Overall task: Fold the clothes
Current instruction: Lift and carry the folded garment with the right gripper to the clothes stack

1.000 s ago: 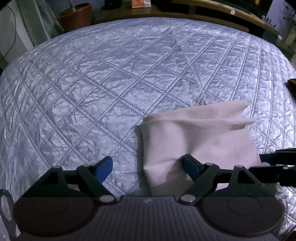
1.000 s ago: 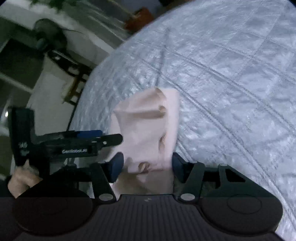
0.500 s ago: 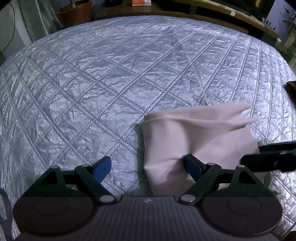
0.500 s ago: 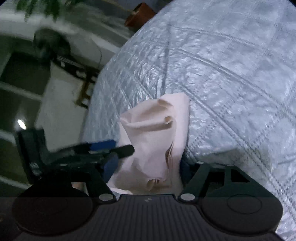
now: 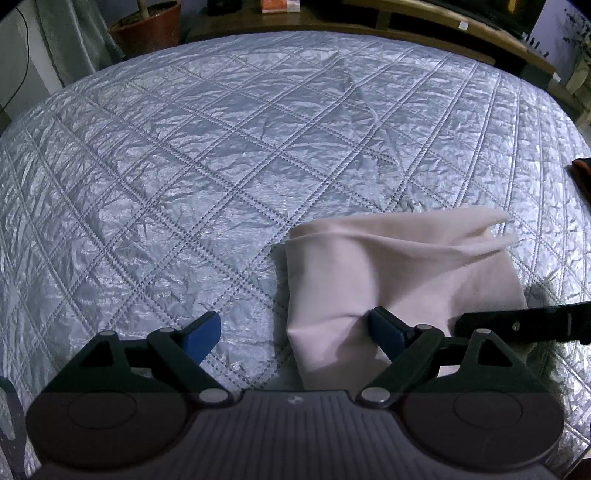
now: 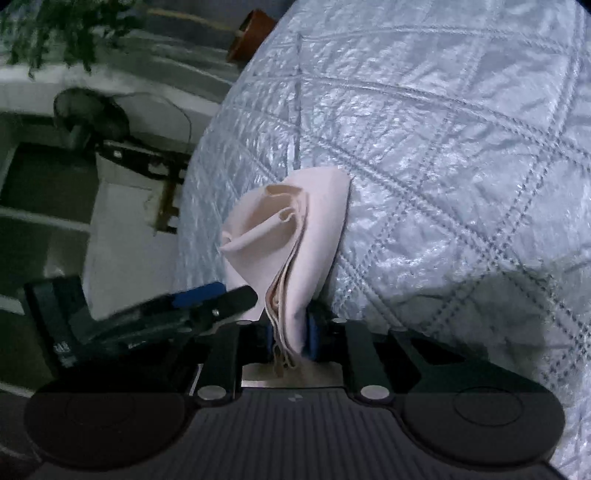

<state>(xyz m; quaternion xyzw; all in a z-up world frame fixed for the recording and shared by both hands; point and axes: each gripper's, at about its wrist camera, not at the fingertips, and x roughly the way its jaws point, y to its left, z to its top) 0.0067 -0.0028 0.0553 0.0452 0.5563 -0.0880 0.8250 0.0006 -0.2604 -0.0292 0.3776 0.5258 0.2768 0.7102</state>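
Pale cloth pinched at the bed's near edge

The right gripper (image 6: 290, 332) is closing its jaws onto the bunched layers of the folded pale cloth (image 6: 295, 236) — pads already pressing it. The left gripper (image 5: 295, 330) stands wide, one finger resting against the cloth on the quilted bedspread (image 5: 221, 166) — gripping nothing.

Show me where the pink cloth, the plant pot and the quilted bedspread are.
pink cloth (image 5: 399, 273), left wrist view, on its flat upper layer.
plant pot (image 5: 147, 29), left wrist view, on its brown outer wall.
quilted bedspread (image 5: 184, 166), left wrist view, on a bare stitched patch left of the cloth.
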